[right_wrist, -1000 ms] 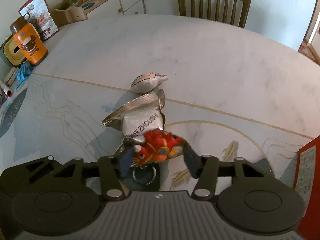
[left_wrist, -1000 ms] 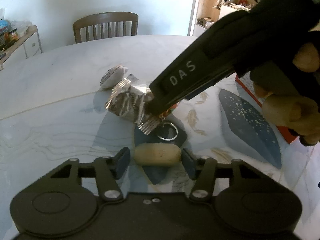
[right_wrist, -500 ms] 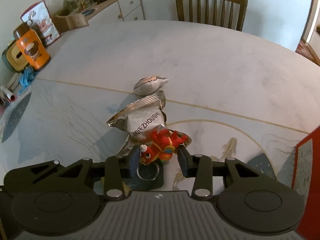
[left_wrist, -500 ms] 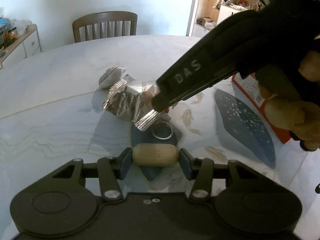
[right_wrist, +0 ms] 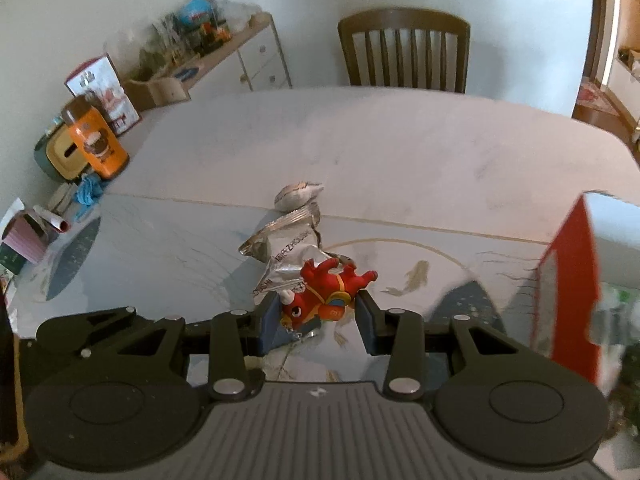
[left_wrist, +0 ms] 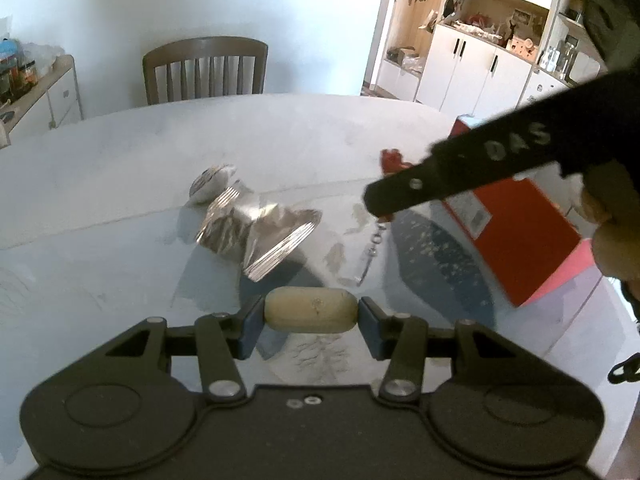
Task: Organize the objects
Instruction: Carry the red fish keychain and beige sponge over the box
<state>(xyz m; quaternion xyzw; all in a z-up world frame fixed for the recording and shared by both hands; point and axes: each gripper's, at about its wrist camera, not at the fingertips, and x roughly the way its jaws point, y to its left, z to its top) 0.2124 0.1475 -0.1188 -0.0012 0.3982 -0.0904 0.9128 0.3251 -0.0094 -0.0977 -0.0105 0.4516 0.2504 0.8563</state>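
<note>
Red toy keychain (right_wrist: 326, 294) sits pinched between my right tongs (right_wrist: 317, 314), which have closed in from both sides since a second ago, when they stood wide around it on the bench (right_wrist: 400, 168). It is now lifted off the surface and carried to the right, its chain and ring (left_wrist: 370, 250) dangling free below it in the left wrist view. The silver foil packet (left_wrist: 256, 232) it was lying against is left behind on the bench, with the small striped pouch (left_wrist: 210, 184) touching its far end. My left tongs (left_wrist: 311, 316) have also closed: a second ago the tan cork-like cylinder (left_wrist: 311, 315) lay between open pads with gaps on both sides, and now each pad presses on one end of it, holding it crosswise. From the left wrist view my right tool reaches in from the upper right, sloping down to the left, with the holder's right hand (left_wrist: 616, 236) wrapped round its grip. A red box (left_wrist: 520, 236) lies on the bench just under that tool, and it now shows at the right edge of the right wrist view, much nearer than before.
</note>
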